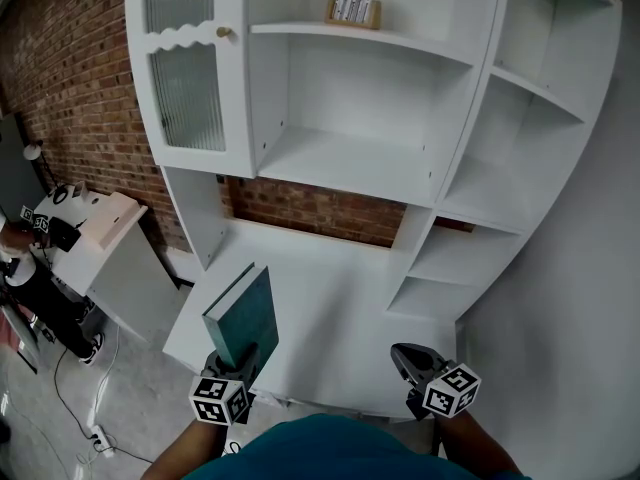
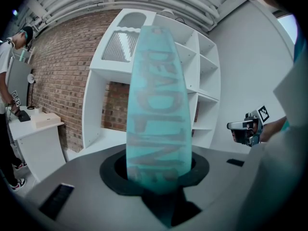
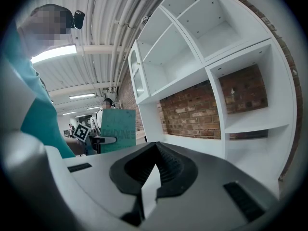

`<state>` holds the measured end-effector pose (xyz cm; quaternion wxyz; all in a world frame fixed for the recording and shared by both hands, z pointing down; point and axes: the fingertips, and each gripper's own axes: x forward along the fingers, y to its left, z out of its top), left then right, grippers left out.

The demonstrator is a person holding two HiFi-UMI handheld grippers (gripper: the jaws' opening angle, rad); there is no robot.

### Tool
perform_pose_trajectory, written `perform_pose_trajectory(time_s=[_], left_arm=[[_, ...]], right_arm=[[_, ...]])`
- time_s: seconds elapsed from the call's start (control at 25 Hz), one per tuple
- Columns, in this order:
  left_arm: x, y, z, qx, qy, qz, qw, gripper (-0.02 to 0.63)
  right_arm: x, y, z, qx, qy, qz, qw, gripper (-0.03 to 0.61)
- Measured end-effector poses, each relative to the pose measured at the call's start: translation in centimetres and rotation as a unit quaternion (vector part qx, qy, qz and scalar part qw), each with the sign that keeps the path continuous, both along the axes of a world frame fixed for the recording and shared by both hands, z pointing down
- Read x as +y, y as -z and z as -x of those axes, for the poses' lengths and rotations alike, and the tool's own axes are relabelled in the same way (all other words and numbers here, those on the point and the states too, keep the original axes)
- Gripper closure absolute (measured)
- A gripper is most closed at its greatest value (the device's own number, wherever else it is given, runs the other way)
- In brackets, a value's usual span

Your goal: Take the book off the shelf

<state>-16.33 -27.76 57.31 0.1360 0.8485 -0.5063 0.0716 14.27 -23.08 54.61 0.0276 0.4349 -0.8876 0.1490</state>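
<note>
A teal book (image 1: pixel 245 313) stands upright over the white counter (image 1: pixel 340 318) of the shelf unit, clear of the shelves. My left gripper (image 1: pixel 243 360) is shut on its lower edge. In the left gripper view the book's spine (image 2: pixel 159 114) rises between the jaws and fills the middle of the picture. My right gripper (image 1: pixel 403 353) hovers at the counter's front right with its jaws together and nothing in them. The right gripper view looks past its closed jaws (image 3: pixel 155 146) and shows the book (image 3: pixel 117 129) at the left.
The white shelf unit (image 1: pixel 350 158) has bare open compartments and a ribbed glass door (image 1: pixel 187 78) at upper left. A small wooden card holder (image 1: pixel 352 8) sits on the top shelf. At far left are a white desk (image 1: pixel 100 233) and a person (image 1: pixel 30 268). Brick wall behind.
</note>
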Motion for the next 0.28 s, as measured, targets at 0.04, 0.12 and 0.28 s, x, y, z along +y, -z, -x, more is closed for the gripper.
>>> perform_pose_trajectory(time_s=[0.04, 0.12, 0.28], left_arm=[[-0.02, 0.02, -0.05, 0.0, 0.0, 0.0, 1.0, 0.457], [-0.06, 0.07, -0.11, 0.001, -0.001, -0.001, 1.0, 0.457], [-0.18, 0.2, -0.07, 0.001, 0.0, -0.004, 1.0, 0.457]], right_arm=[[0.0, 0.0, -0.04, 0.0, 0.0, 0.0, 1.0, 0.56], [-0.01, -0.06, -0.11, 0.0, 0.0, 0.0, 1.0, 0.56], [-0.12, -0.06, -0.07, -0.001, 0.001, 0.0, 1.0, 0.56]])
